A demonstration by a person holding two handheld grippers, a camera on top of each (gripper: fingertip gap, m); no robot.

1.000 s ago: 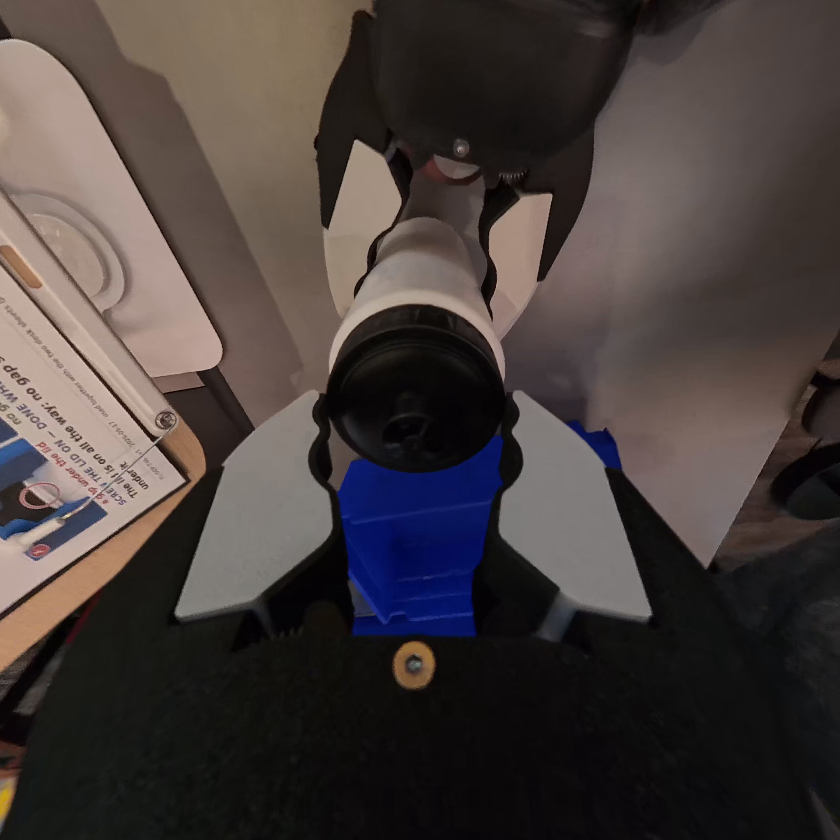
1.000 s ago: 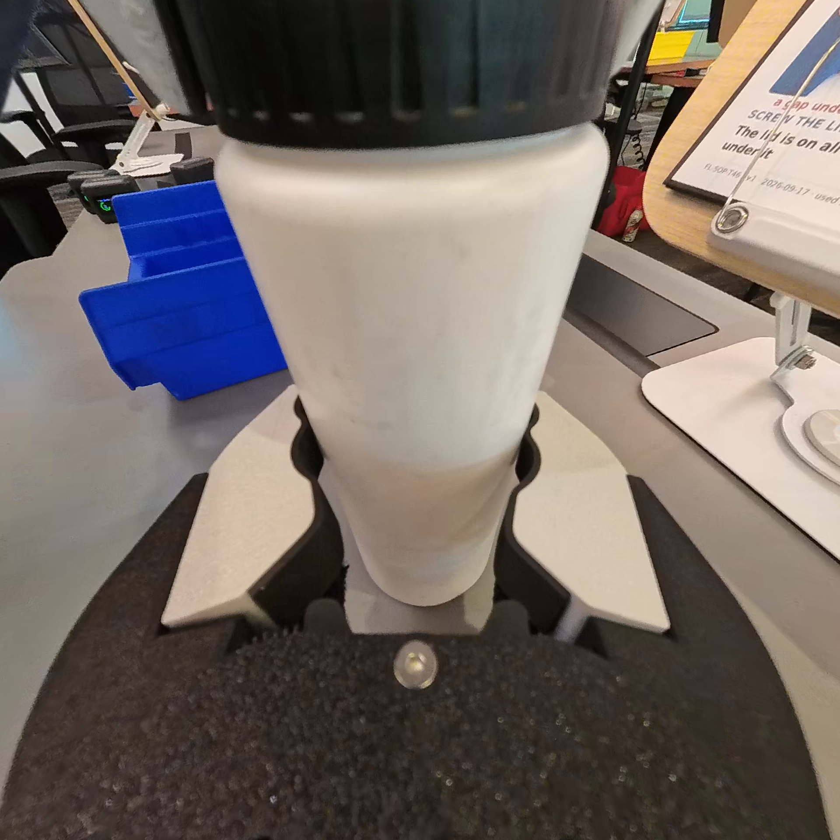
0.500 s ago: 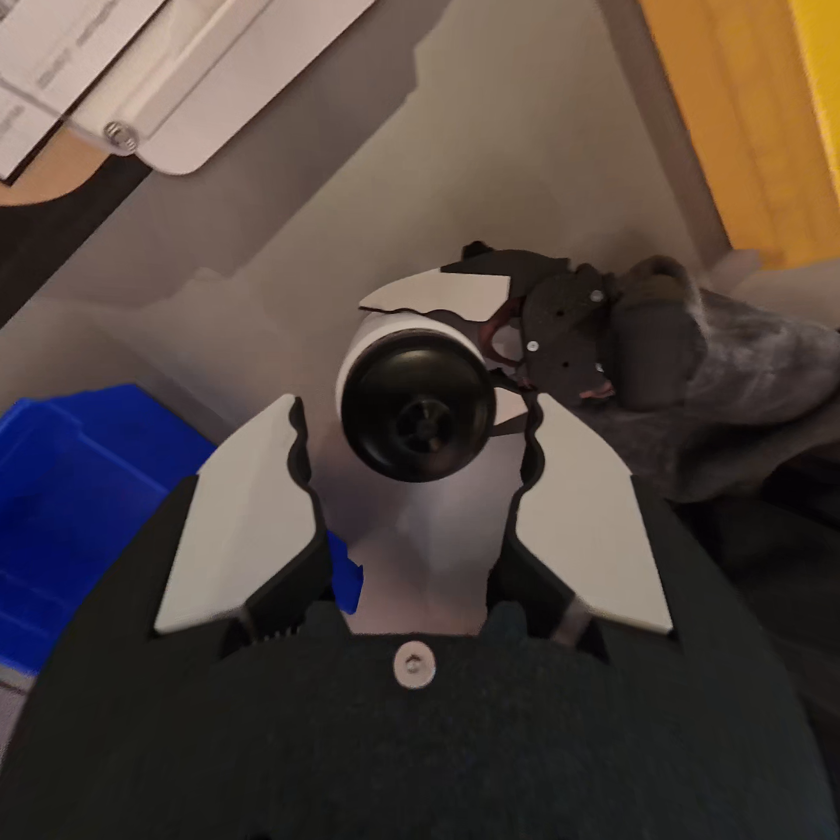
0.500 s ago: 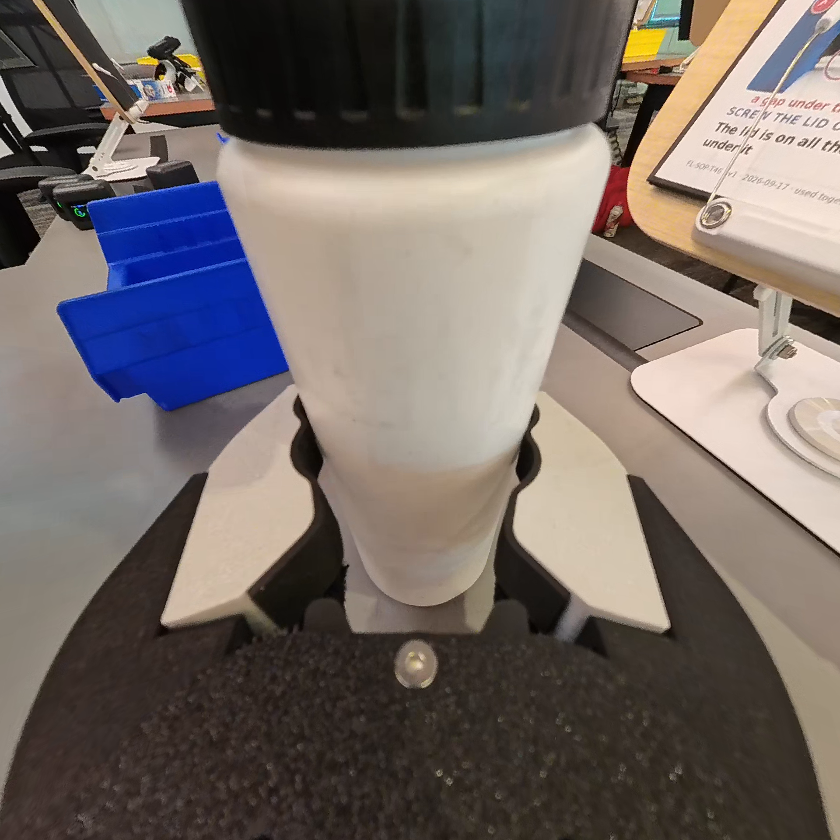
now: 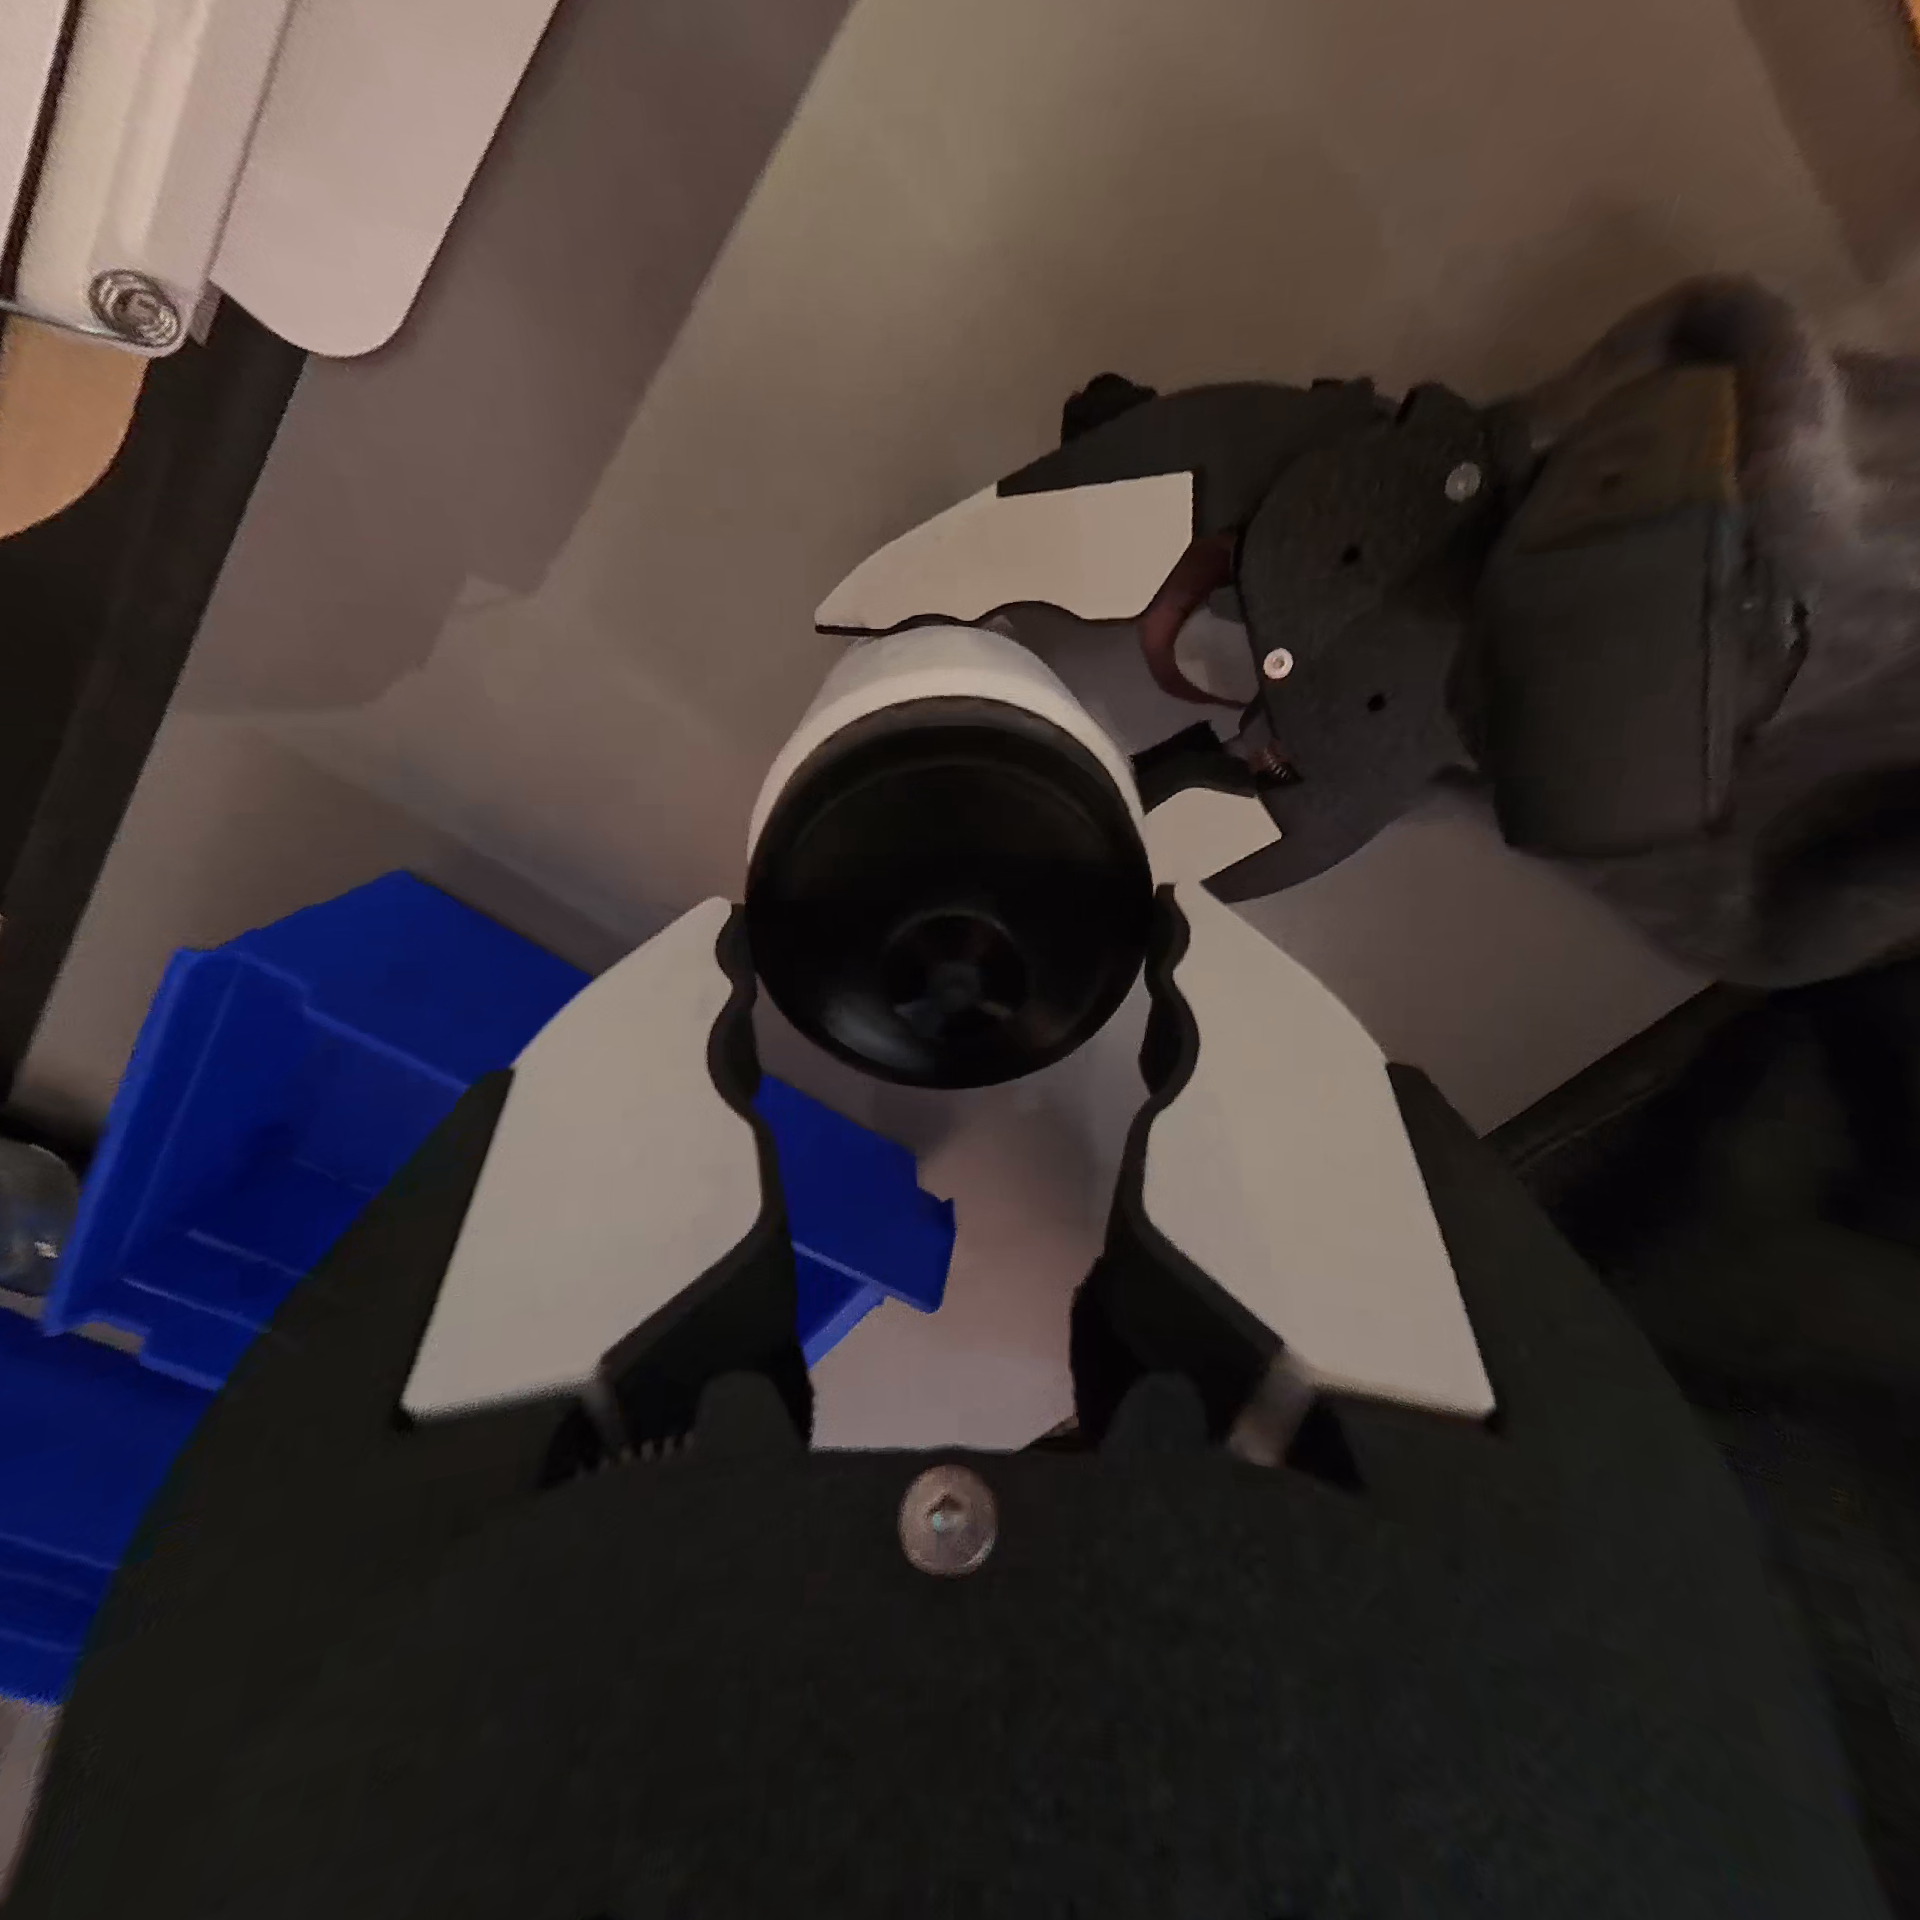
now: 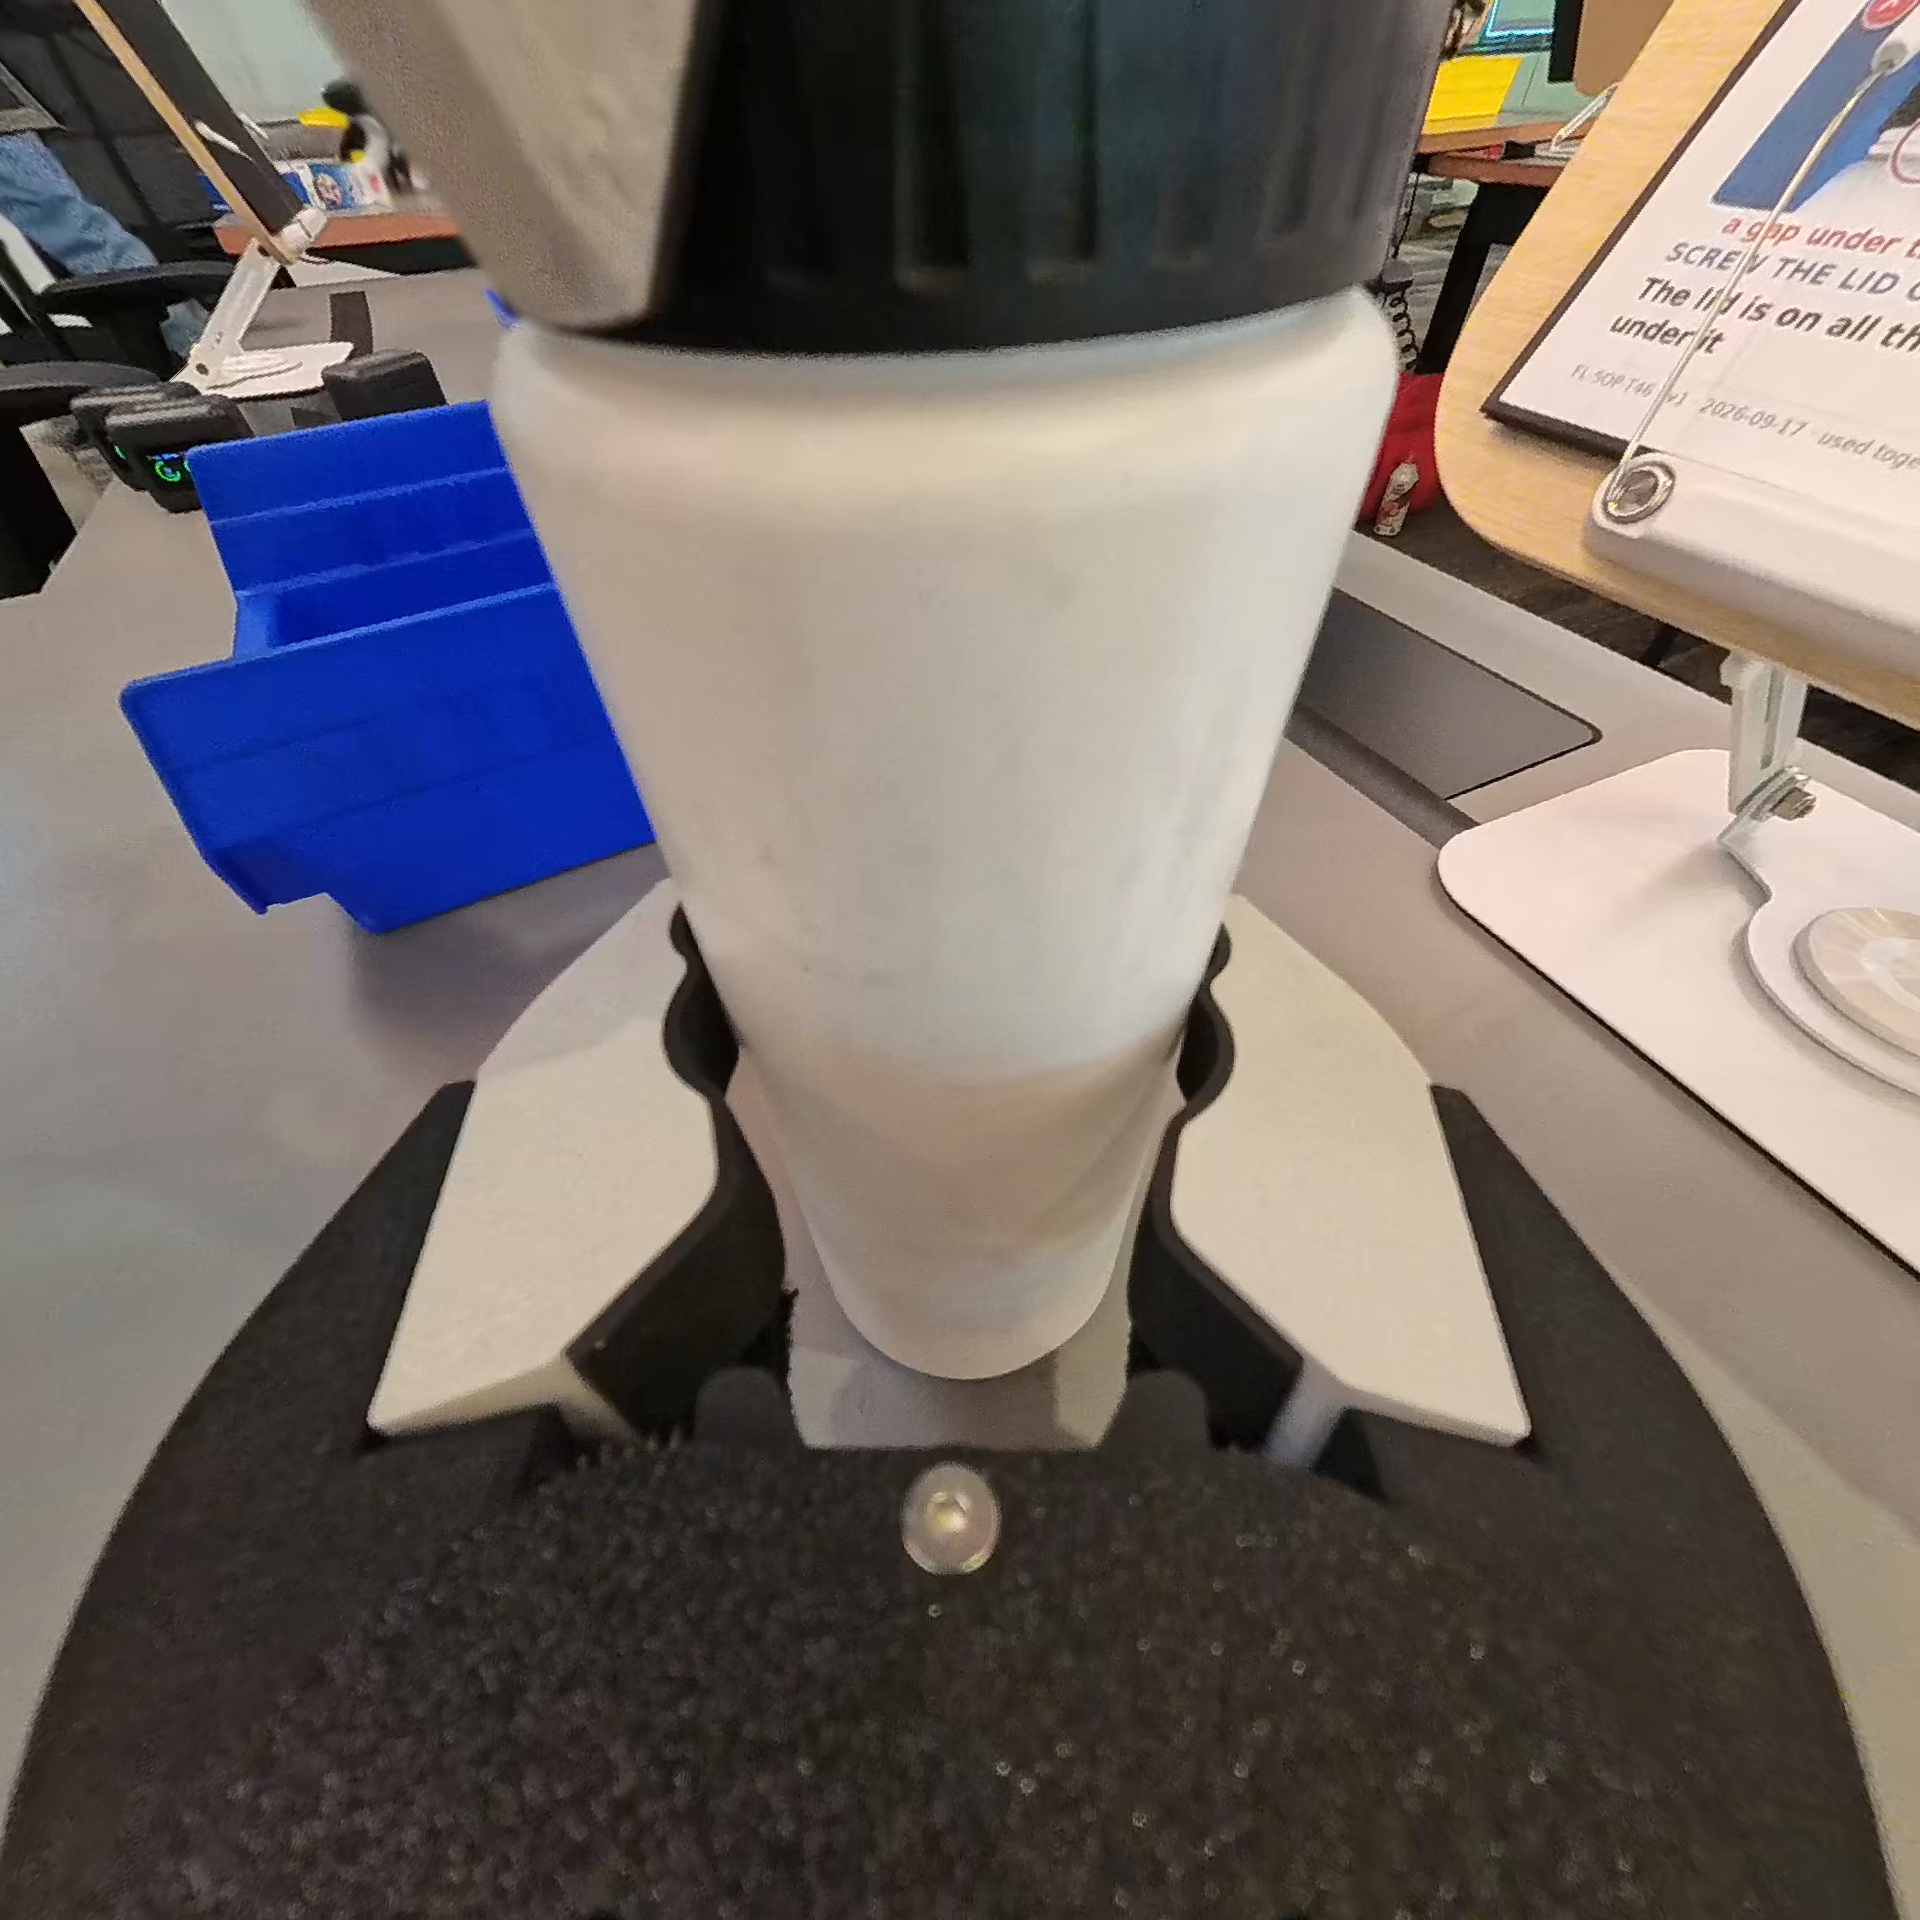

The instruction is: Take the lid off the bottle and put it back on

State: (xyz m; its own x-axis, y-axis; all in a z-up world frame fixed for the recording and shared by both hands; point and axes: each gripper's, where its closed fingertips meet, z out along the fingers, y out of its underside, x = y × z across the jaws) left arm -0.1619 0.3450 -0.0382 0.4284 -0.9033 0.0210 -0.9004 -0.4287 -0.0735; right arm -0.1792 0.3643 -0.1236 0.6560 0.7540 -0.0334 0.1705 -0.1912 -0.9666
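Note:
A white bottle [image 6: 935, 675] with a black ribbed lid [image 6: 1039, 156] stands upright on the grey table [image 6: 156, 1039]. My right gripper [image 6: 951, 956] is shut on the bottle's lower body. In the left wrist view I look down on the lid [image 5: 951, 925]. My left gripper [image 5: 945, 914] is shut on it, one finger touching each side. The bottle's white shoulder [image 5: 935, 670] shows behind the lid, with the right gripper [image 5: 1029, 727] clamped around it. One grey left finger [image 6: 540, 156] shows against the lid in the right wrist view.
A blue bin [image 6: 395, 675] sits on the table left of the bottle and also shows in the left wrist view [image 5: 312, 1091]. A white stand [image 6: 1662, 935] holding an instruction sheet [image 6: 1787, 260] is at the right. A grey-sleeved hand [image 5: 1662, 675] holds the right gripper.
My left gripper let go of the lid, turned about the bottle's axis, and has now closed on the lid again. The right gripper has kept its hold on the bottle.

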